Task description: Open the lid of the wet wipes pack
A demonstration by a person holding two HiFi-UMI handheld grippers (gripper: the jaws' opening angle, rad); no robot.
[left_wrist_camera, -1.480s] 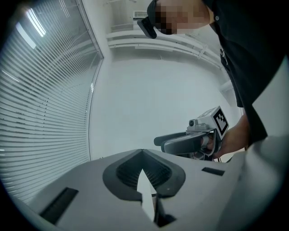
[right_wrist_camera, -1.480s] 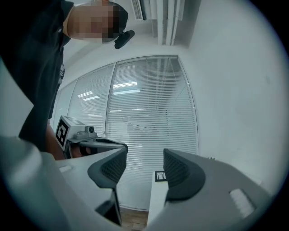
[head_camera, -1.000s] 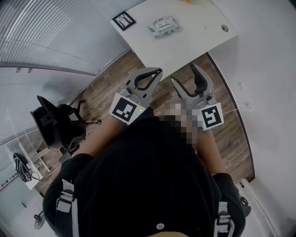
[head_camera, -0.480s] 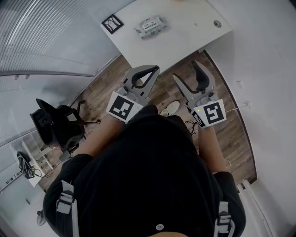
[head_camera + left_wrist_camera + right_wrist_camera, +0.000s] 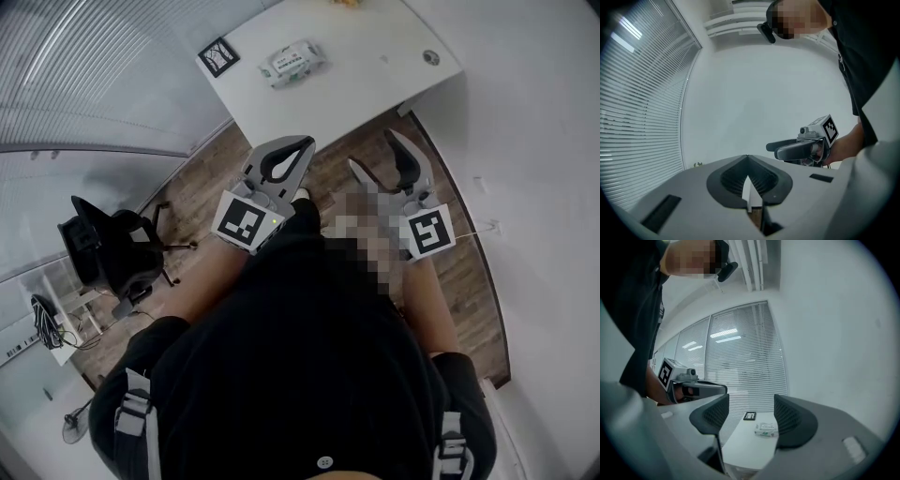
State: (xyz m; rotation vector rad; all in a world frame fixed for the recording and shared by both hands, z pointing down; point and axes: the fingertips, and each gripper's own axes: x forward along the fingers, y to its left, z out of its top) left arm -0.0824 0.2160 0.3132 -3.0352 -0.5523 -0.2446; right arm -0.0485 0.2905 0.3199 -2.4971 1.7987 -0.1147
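The left gripper is being held out in front of the person's chest with its jaws pressed together and nothing between them; in the left gripper view the two dark pads are meeting at a point against a bare white wall. The right gripper is hanging beside it at about the same height, with its jaws standing well apart and gripping nothing. In the right gripper view the gap between the jaws is framing the white table beyond. Both grippers are hovering over the wooden floor, short of the table's near edge and well apart from everything on it. The wet wipes pack is lying flat on the table near its left edge, with its lid facing up and looking closed. A small black-and-white marker card is sitting just beside the pack, at the table's left corner. A small round thing is resting near the table's right edge, well apart from the pack. A black office chair is standing on the floor to the person's left, and window blinds are covering the wall behind the table.
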